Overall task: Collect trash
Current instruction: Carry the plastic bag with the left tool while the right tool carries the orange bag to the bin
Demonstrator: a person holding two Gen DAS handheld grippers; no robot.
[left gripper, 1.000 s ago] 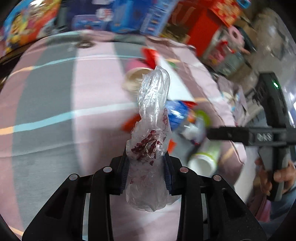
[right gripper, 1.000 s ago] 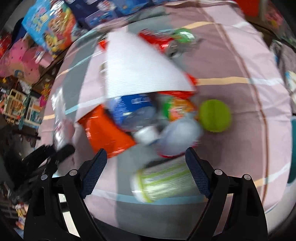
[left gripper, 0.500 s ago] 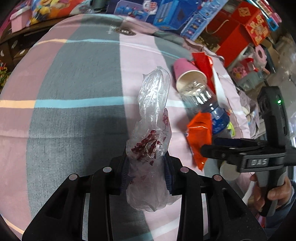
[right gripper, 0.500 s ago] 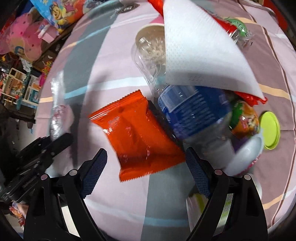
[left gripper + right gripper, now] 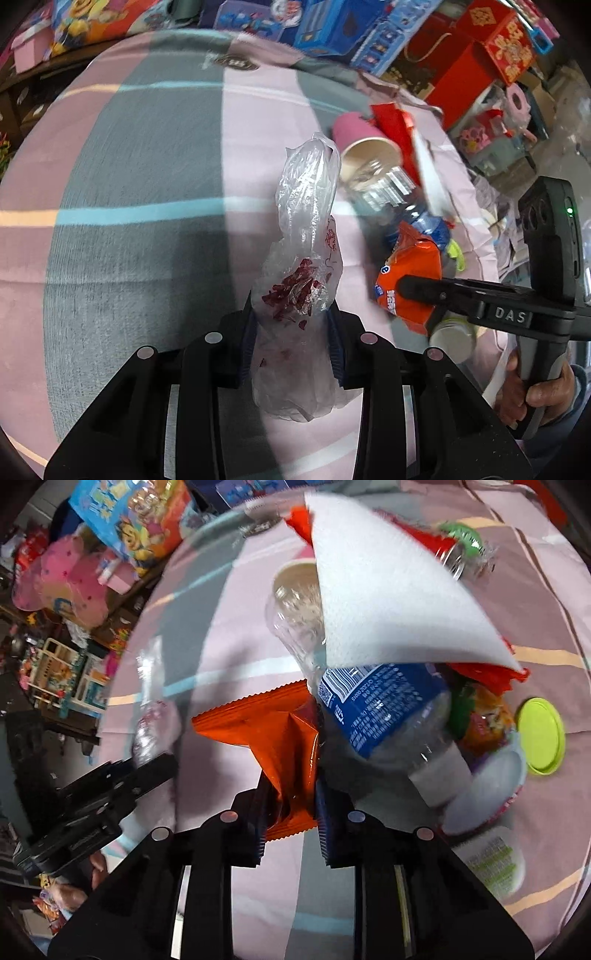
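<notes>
Trash pile [image 5: 388, 701]: white sheet [image 5: 380, 602] hides much of it.

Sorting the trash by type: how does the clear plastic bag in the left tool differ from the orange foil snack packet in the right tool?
The clear plastic bag is see-through, limp and crumpled, with red print; the orange foil snack packet is opaque and glossy, with zigzag-cut ends. The bag stands up from its tool; the packet lies against a blue-labelled bottle. Both are pinched between tool pads.
</notes>
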